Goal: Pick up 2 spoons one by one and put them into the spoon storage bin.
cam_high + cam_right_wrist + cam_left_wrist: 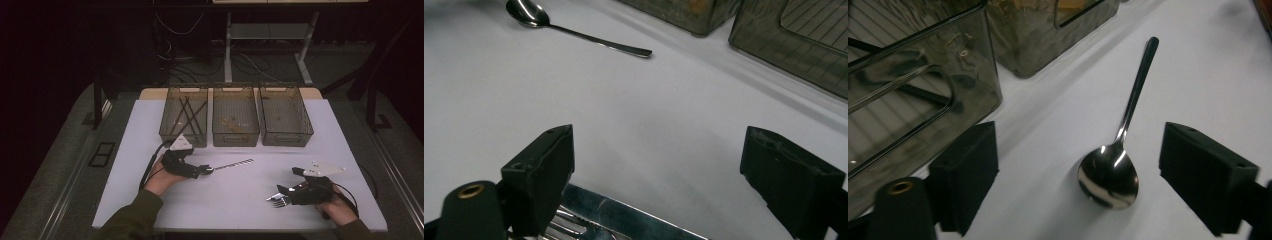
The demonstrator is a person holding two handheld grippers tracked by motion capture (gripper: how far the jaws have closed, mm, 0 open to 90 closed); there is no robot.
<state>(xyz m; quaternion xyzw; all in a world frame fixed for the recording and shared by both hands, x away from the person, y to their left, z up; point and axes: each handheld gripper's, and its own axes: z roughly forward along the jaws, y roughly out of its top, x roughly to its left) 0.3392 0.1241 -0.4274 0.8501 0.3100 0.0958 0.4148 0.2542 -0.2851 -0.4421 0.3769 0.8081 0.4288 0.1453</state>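
A steel spoon (232,164) lies on the white table top, its handle pointing right toward the middle. My left gripper (202,171) is at the spoon's bowl. In the left gripper view the spoon (1108,177) rests on the table between the two black jaws of this gripper (1080,145), which stand wide apart and do not touch it. My right gripper (289,181) hovers low at the front right, open, over steel fork tines (279,201). In the right gripper view the fork tines (569,227) and a flat steel strip lie just below the spread jaws of this gripper (659,140).
Three smoky translucent bins stand in a row at the back: the left bin (167,131) holds dark sticks, the middle bin (235,138) a small golden piece, and the right bin (305,129) little that I can make out. The table's front edge runs close to both hands.
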